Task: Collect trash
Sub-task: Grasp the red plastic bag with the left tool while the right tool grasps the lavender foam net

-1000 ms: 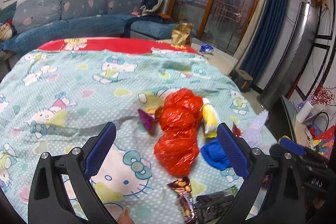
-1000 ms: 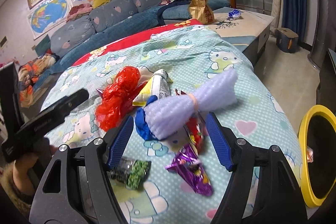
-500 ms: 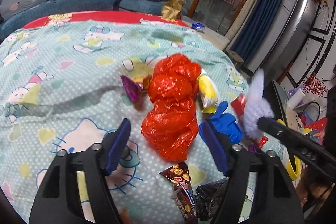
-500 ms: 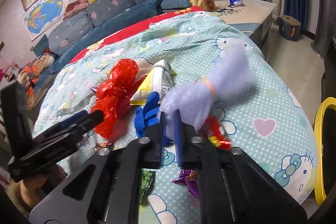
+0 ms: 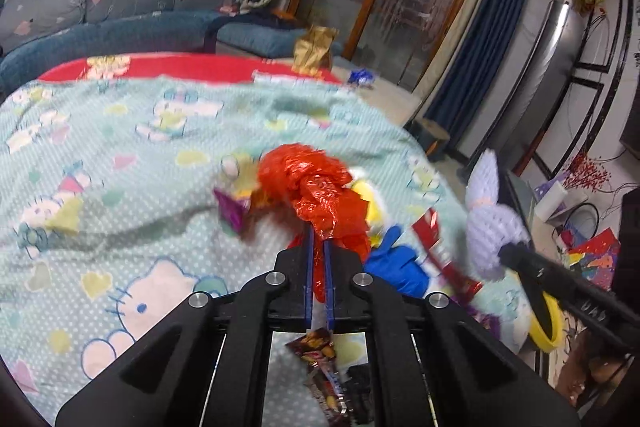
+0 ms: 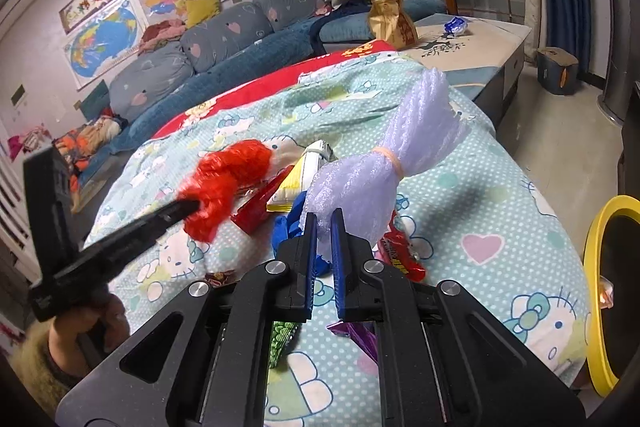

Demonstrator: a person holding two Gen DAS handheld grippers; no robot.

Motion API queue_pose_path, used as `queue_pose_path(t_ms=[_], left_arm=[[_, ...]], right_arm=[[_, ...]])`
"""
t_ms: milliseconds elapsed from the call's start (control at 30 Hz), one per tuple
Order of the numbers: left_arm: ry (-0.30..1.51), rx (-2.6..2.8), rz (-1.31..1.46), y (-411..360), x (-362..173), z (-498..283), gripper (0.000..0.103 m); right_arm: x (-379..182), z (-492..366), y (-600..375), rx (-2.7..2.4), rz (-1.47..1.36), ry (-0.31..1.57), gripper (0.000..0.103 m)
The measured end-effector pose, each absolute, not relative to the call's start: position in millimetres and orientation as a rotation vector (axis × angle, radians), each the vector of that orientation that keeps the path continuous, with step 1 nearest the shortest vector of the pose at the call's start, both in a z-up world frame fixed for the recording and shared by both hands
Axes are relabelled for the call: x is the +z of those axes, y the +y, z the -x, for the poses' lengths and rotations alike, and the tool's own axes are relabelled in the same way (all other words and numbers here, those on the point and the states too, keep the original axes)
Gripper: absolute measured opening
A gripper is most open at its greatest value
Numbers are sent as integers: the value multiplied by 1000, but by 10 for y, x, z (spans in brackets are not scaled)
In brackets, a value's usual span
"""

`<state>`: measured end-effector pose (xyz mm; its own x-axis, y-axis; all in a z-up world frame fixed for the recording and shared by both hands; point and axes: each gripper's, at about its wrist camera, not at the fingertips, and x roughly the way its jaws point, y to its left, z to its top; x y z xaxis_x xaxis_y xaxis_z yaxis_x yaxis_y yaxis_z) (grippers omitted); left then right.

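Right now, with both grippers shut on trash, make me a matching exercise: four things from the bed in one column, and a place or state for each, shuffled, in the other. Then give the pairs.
Things:
1. red plastic bag
2. lilac foam bundle
3. blue glove
4. yellow ring

Places or states:
A. lying on the bedcover between the two held items
B. pinched in the right gripper
C. off the bed's edge, over the floor
D. pinched in the left gripper

Pairs: 1-D, 2-B, 3-A, 4-C
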<state>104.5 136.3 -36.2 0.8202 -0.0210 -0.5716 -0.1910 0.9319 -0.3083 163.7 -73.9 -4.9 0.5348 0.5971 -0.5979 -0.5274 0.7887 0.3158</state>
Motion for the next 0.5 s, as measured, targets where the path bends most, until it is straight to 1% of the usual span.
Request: queue_pose_path(t_ms=[233,500], left_arm=[[532,44,342,1230,-74,-937,4],[508,-17,318,1028,77,-898,4]], right_arm=[[14,-1616,-904,654,-127,728,4],[64,-1567,-1091,629,-143,711,4]])
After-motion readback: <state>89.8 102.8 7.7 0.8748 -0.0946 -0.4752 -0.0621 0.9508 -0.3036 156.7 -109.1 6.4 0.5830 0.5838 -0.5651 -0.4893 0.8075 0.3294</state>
